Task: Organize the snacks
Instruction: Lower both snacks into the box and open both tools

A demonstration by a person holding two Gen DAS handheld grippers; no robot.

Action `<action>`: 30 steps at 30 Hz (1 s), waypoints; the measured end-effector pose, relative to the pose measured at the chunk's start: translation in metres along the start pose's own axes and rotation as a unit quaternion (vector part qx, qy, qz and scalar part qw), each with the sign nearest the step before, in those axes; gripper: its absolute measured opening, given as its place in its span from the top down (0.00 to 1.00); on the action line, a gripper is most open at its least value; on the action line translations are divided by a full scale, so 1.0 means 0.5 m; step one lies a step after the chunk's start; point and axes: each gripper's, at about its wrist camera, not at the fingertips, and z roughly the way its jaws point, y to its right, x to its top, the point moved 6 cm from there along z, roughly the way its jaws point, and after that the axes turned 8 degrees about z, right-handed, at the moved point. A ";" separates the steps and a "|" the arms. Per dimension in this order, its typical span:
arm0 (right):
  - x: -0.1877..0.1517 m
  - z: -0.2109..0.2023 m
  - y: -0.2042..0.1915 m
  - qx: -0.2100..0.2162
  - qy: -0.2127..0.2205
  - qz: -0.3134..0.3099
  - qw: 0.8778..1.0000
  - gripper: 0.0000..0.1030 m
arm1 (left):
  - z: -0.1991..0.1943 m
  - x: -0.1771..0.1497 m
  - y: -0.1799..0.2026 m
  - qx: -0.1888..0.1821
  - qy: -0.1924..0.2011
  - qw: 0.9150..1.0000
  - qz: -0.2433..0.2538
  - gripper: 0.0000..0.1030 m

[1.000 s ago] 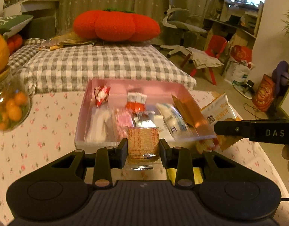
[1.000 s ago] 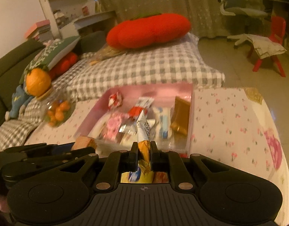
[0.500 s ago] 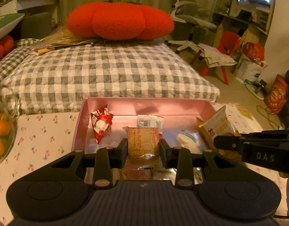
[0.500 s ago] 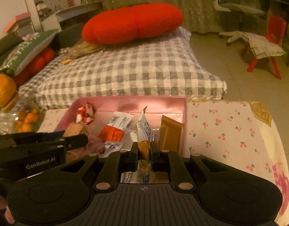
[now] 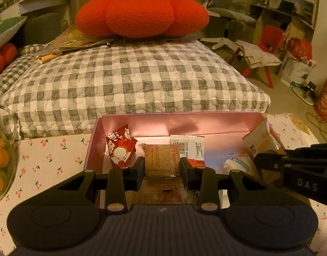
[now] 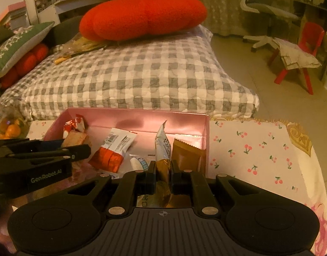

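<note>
left gripper [image 5: 162,166] clamps square biscuit packet [image 5: 162,160] over pink box [image 5: 184,119] | right gripper [image 6: 163,167] pinches thin snack sachet [image 6: 162,147] by its lower end | both likely light, crinkly, slippery; biscuit probably fragile, so hold its flat edges

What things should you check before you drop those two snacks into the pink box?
1. Left gripper shut on the square biscuit pack: ok.
2. Right gripper shut on the tall snack packet: ok.
3. Both snacks over the pink box: ok.
4. Free floor space under the biscuit pack: cannot tell.
5. Grippers apart from each other: ok.
</note>
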 end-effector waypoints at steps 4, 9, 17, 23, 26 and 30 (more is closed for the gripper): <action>0.001 -0.004 -0.003 -0.007 0.002 -0.005 1.000 0.83 | 0.000 0.004 0.001 0.004 0.001 1.000 -0.001 0.68; 0.003 -0.018 -0.006 -0.015 0.003 -0.009 1.000 0.75 | -0.015 0.009 0.008 0.005 0.011 1.000 0.012 0.54; 0.008 -0.073 -0.009 -0.019 0.021 -0.016 0.999 0.36 | -0.059 0.011 0.012 0.006 0.030 0.999 0.008 0.29; 0.006 -0.125 -0.012 -0.021 0.032 -0.026 0.999 0.27 | -0.103 -0.003 0.022 0.004 0.039 0.999 0.020 0.21; 0.002 -0.152 -0.013 -0.023 0.037 -0.029 0.999 0.21 | -0.124 -0.010 0.024 0.003 0.039 0.999 0.014 0.20; -0.009 -0.188 -0.013 -0.018 0.045 -0.028 0.998 0.17 | -0.149 -0.024 0.027 -0.005 0.037 0.999 0.001 0.16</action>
